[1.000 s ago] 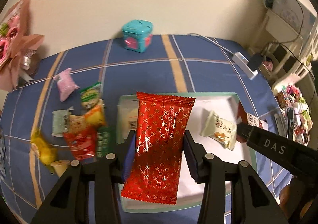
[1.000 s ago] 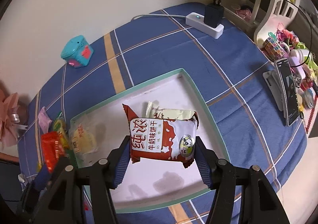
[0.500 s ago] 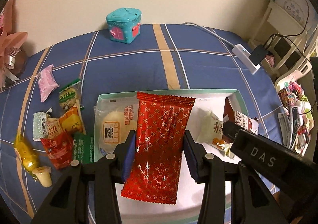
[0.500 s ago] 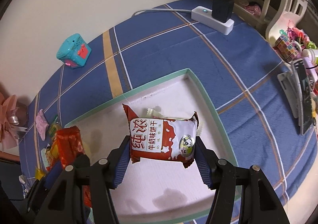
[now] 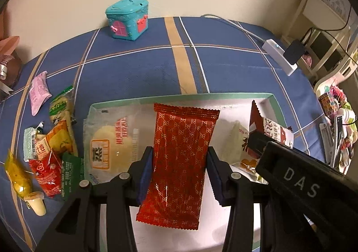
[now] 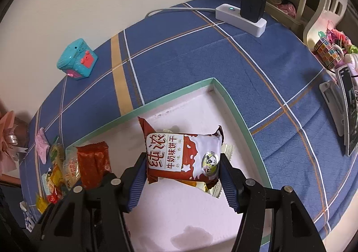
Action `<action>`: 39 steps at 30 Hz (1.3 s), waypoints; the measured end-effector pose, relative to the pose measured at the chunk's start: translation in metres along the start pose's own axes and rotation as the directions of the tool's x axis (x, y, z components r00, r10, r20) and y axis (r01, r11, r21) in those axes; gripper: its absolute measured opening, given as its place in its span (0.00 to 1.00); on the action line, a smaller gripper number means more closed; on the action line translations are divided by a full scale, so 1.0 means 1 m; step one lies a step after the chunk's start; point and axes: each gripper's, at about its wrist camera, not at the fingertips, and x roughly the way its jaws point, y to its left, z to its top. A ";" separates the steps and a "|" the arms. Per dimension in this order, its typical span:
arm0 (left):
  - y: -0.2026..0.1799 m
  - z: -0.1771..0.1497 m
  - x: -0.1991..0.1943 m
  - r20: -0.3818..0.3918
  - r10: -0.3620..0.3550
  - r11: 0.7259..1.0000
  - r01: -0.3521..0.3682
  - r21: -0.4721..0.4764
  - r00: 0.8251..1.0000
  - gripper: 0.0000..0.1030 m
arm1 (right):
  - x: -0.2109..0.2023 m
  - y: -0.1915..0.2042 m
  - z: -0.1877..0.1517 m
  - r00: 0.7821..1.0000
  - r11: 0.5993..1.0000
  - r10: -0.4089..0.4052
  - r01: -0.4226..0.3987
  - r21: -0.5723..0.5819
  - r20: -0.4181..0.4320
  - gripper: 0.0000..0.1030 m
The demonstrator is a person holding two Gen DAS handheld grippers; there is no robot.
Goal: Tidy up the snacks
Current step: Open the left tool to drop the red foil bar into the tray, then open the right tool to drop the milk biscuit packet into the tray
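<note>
My left gripper (image 5: 180,173) is shut on a long red snack packet (image 5: 182,153) with a gold pattern, held over the white tray (image 5: 183,96) with a green rim. My right gripper (image 6: 182,177) is shut on a red and white biscuit pack (image 6: 179,155), low over the tray's (image 6: 226,97) right part. A clear-wrapped pale bun (image 5: 109,140) lies in the tray's left part. A cream wrapped snack (image 5: 237,140) lies under the biscuit pack. The red packet (image 6: 94,162) also shows at the left in the right wrist view. Several loose snacks (image 5: 49,147) lie on the cloth left of the tray.
A teal toy house (image 5: 127,19) stands near the wall on the blue checked tablecloth (image 5: 145,68). A white power strip (image 6: 241,19) with a black charger lies at the back right. A phone on a stand (image 6: 346,109) and small trinkets crowd the right edge.
Both grippers have sunk closer to the tray with their packs still held. The left one has moved further over the tray, so the bun and loose snacks now show larger.
</note>
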 end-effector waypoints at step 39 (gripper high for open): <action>0.001 0.009 -0.041 0.084 0.076 0.997 -0.075 -0.016 0.994 0.95 | -0.037 0.007 0.005 0.997 0.997 -0.058 0.060 -0.038 0.055 0.82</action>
